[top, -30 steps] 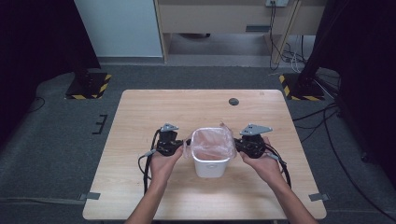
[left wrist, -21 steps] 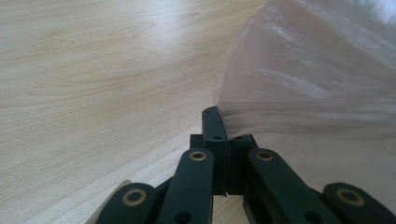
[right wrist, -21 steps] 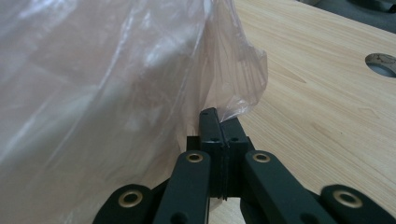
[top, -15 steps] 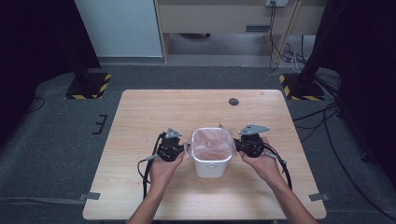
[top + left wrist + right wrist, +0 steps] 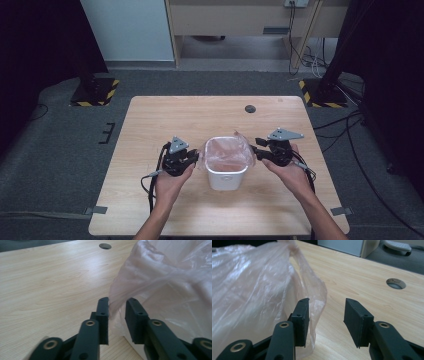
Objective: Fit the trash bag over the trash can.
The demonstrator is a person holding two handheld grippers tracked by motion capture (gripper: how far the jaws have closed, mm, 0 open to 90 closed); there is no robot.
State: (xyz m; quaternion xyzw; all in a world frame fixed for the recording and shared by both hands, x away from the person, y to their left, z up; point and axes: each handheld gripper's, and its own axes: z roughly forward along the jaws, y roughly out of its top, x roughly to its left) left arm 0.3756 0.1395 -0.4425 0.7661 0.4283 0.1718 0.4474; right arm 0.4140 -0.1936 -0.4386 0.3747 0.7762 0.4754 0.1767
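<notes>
The plastic bag (image 5: 227, 152) lines the one white bin (image 5: 227, 172) that stands near the middle of our table (image 5: 165, 120), a little toward our side, with our two grippers flanking it. We count one bag, one bin, two grippers and a single round hole (image 5: 250, 108) in the tabletop toward the far edge.

Our left gripper (image 5: 192, 159) sits just beside the bin's left wall, and our right gripper (image 5: 256, 153) just beside its right. There is open wood all around: a broad stretch to the far edge, a strip on either outer side of our hands, and a band between the bin and the near edge, where our forearms come in.

The high view gives us the layout and the bag's rim spread over the bin's mouth, but not how the jaws meet the film. The left gripper view does: its jaws stand slightly parted with a fold of the bag (image 5: 160, 282) running down between them, the film touching the left pad, so it is not clamped. The right gripper view shows its jaws spread wide, released, with a loose flap of the bag (image 5: 262, 290) draped against the outer face of the left jaw and bare wood in the gap. That view also shows the hole (image 5: 396, 283) well beyond the jaws.
</notes>
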